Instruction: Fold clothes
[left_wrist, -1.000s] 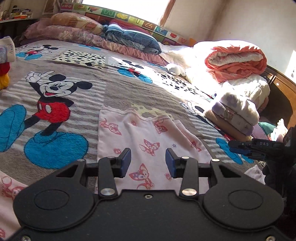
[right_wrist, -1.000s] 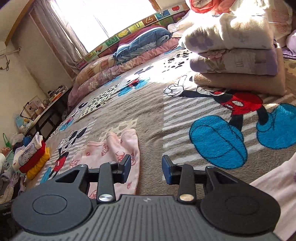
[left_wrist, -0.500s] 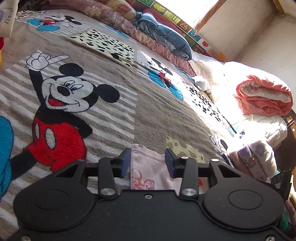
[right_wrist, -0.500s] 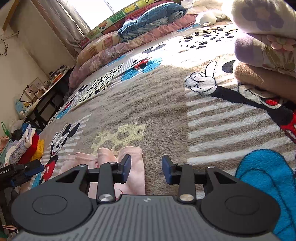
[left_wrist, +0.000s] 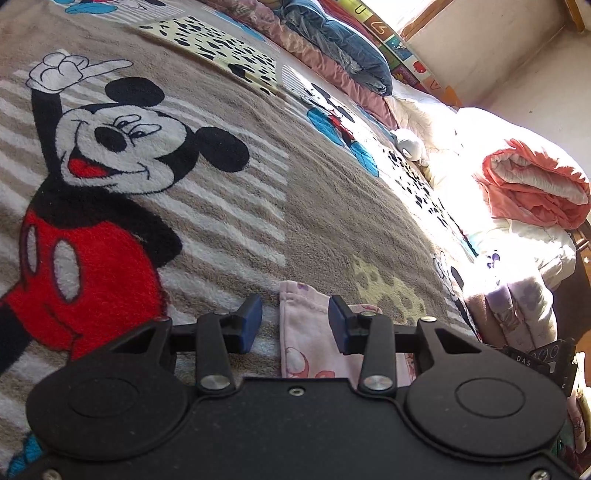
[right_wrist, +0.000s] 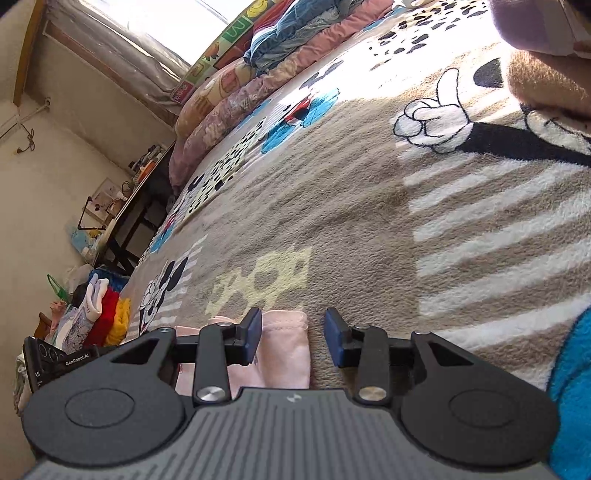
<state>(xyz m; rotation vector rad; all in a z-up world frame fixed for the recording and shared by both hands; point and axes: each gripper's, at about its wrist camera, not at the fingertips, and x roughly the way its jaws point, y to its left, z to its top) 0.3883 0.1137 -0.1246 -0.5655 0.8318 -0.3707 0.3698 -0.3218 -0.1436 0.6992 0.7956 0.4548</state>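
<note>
A pink garment with a cartoon print lies flat on the Mickey Mouse blanket. In the left wrist view, the garment's far left corner lies between the blue pads of my left gripper, which stands open just over it, with bare gaps beside the cloth. In the right wrist view, the garment's far right corner sits under my right gripper, also open, its left pad over the cloth and its right pad over bare blanket. Most of the garment is hidden behind the gripper bodies.
Folded blankets and an orange-edged quilt are stacked at the bed's right side. Pillows and bedding line the far edge. A pile of clothes and a dark desk stand past the bed's left side.
Both grippers have moved forward and down over the pink garment to its far edge, so its far corners now lie between the jaws. The jaw gaps look the same.
</note>
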